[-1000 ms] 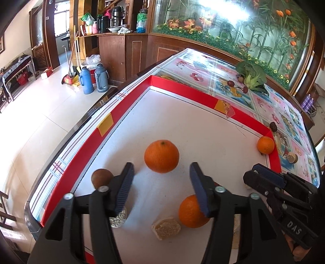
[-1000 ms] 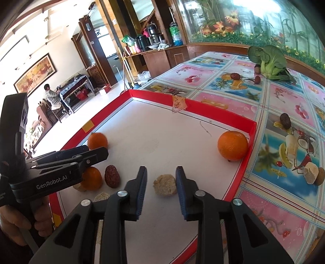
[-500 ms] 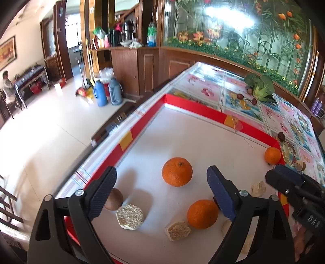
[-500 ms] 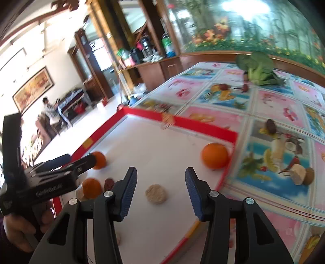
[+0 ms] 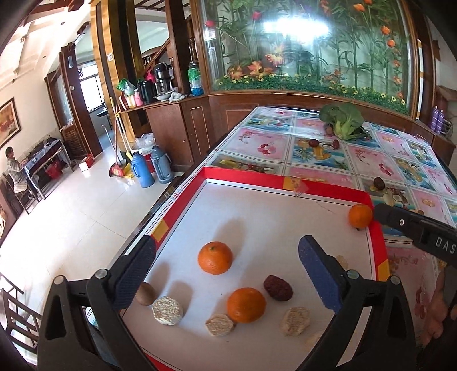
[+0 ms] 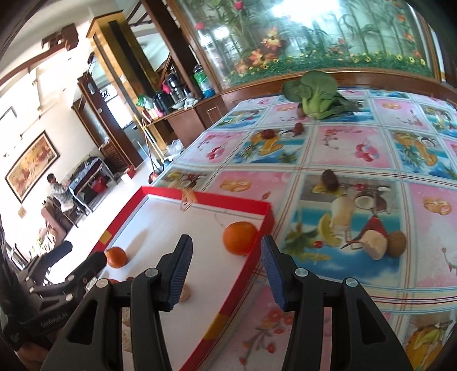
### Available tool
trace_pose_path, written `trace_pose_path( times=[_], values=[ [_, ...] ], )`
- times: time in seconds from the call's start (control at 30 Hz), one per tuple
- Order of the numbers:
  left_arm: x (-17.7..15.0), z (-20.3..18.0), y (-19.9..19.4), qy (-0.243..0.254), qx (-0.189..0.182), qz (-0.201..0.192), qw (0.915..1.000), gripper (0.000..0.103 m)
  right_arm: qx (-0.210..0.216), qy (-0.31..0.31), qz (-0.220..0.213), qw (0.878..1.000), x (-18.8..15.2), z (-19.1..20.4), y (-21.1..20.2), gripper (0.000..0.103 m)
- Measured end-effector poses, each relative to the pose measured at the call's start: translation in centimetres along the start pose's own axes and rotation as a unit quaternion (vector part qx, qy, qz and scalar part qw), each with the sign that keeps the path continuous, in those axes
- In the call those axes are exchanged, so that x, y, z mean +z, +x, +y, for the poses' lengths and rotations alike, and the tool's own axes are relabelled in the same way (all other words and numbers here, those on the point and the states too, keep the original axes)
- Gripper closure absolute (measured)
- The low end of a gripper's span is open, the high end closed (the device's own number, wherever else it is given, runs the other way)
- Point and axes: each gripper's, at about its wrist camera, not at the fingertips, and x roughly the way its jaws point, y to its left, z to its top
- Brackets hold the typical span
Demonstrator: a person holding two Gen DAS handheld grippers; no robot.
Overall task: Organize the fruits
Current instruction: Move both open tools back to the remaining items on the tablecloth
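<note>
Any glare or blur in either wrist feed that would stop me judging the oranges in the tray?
Left wrist: sharp; glare only on the glass panel behind; oranges clear with soft shadows. Right wrist: slight motion blur, same glare up top, tray edges bowed by fisheye; corner orange still readable.

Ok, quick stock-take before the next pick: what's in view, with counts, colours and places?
tray: one, red rim, white floor, on table.
oranges: three, orange; middle, near, far right corner.
brown round fruit: one, left edge of tray.
dark red date: one, beside near orange.
beige cakes: three clear, near edge.
leafy green vegetable: one, far end of tablecloth.
dark small fruits: three, on tablecloth.
left gripper: black, blue pads, open, empty.
right gripper: black, blue pads, open, empty.
</note>
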Motion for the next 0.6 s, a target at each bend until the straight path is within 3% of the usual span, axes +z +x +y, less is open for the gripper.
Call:
trace_pose_path(
  times=[0.43, 0.6],
  values=[
    [0.9, -3.1, -0.3, 0.024, -0.004, 0.001, 0.9997, 0.003, -0.003, 0.052, -0.016, 0.999, 0.8, -3.8, -2.2, 0.054],
    [1.3, -5.2, -1.0, 0.043, -0.023, -0.003, 0.9988, 0.003, -0.016, 0.084, -0.031, 0.996, 1.2, -7.0, -3.9, 0.054]
  ],
)
